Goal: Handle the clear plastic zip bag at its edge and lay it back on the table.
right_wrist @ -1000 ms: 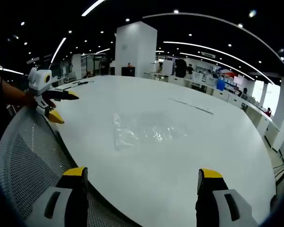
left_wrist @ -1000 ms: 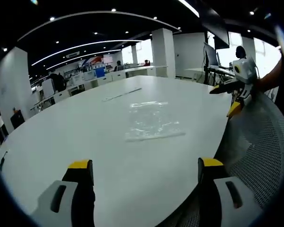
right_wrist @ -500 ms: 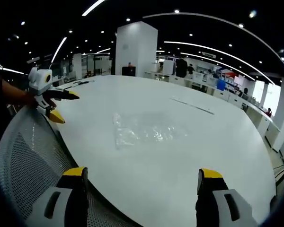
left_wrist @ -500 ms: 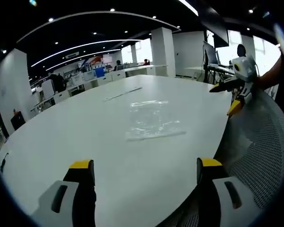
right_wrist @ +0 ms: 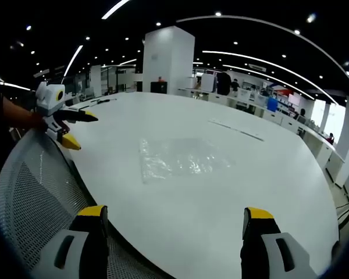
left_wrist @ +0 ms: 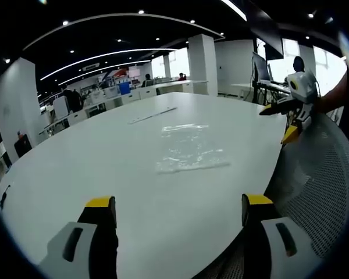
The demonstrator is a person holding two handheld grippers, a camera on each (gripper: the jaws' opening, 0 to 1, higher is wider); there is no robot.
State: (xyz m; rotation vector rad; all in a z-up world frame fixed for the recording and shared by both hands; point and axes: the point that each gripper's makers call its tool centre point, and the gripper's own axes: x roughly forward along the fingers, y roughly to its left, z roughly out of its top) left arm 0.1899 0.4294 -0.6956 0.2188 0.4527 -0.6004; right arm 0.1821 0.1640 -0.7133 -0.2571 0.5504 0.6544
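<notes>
From the left gripper view I see my left gripper (left_wrist: 178, 212) with its two yellow-tipped jaws spread wide and nothing between them, hanging above the near edge of a large white table (left_wrist: 104, 157). The clear plastic zip bag (left_wrist: 190, 148) lies flat on the tabletop at about twelve o'clock from those jaws, well apart from them; its film is so transparent that I make out only crinkled highlights and a pale strip along its nearer edge, and I cannot tell which side carries the zip. At two o'clock, over the table's rim, the right gripper (left_wrist: 286, 121) is held by a hand whose arm is cut off by the frame. A grey mesh chair back (left_wrist: 320, 180) covers the lower right, hiding the table edge there. In the right gripper view my right gripper (right_wrist: 170, 224) also stands wide apart and empty, with the bag (right_wrist: 180, 160) at twelve o'clock, flat and untouched. The left gripper (right_wrist: 70, 128) appears at ten o'clock beside the mesh (right_wrist: 35, 197). A thin long strip (right_wrist: 238, 130) lies farther back on the table; I cannot identify it. Distant desks and people are too small to read.
</notes>
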